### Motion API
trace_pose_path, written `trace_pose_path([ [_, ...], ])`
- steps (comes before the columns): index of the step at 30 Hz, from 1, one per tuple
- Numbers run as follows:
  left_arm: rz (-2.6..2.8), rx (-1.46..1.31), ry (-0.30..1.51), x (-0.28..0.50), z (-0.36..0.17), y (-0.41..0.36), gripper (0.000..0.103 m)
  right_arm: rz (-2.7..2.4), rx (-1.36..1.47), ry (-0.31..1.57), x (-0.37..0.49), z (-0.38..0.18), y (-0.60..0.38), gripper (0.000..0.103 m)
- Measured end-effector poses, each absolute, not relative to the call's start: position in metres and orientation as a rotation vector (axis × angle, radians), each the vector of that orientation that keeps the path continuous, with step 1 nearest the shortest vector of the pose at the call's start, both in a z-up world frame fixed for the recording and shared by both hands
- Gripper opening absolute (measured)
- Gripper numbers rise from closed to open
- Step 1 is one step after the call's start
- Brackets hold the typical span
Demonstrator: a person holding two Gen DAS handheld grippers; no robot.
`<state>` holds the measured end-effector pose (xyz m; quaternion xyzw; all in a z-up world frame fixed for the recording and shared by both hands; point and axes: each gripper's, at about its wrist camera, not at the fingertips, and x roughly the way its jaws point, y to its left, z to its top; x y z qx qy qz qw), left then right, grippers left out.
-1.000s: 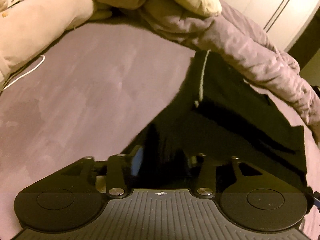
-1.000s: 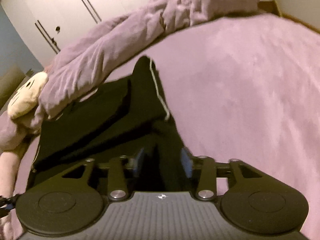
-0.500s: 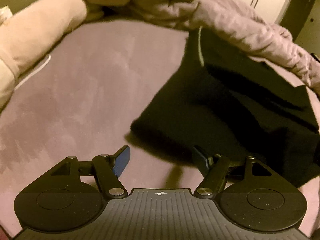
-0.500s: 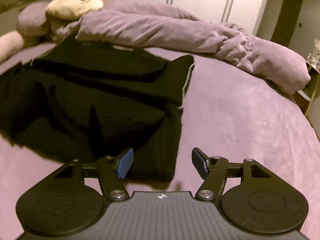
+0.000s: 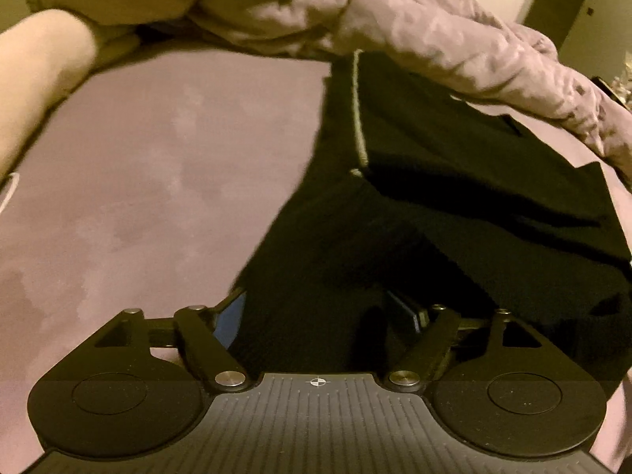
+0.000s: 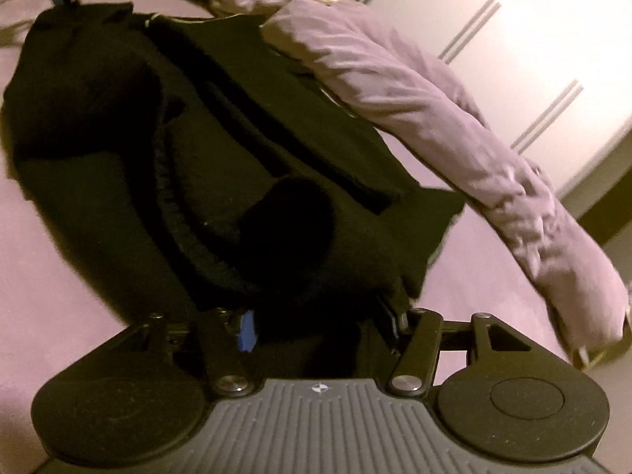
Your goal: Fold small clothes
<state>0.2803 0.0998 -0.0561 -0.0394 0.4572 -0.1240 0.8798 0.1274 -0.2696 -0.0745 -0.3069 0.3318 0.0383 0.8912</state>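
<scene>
the black garment (image 5: 454,205) was matt knit cloth, soft and a little fuzzy, with a pale stitched cord along one edge near the upper middle of the left wrist view. the bed cover (image 5: 158,166) under it was a mauve, velvety cloth, its nap brushed into lighter and darker patches. the crumpled duvet (image 6: 434,110) across the upper right of the right wrist view was thin, wrinkled, matt woven cloth. the wardrobe doors (image 6: 533,39) behind it looked smooth and faintly glossy. the left gripper (image 5: 320,316) had matt black plastic arms, a ribbed grey base, shiny metal pivot pins and blue pads.
</scene>
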Motion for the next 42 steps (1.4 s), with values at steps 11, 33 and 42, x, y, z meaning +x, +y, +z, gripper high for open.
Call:
trace_pose_path([
  [11, -0.403, -0.062, 0.966, 0.310, -0.070, 0.085, 0.062, 0.134, -0.273, 0.739, 0.191, -0.072, -0.315, 0.068],
  [33, -0.372, -0.115, 0.671, 0.270, -0.006, 0.094, 0.011, 0.140, 0.172, 0.615, 0.173, -0.034, -0.363, 0.014],
  [42, -0.331, -0.172, 0.519, 0.290, 0.043, 0.088, 0.011, 0.033, 0.158, 0.463, 0.183, 0.015, -0.377, 0.014],
])
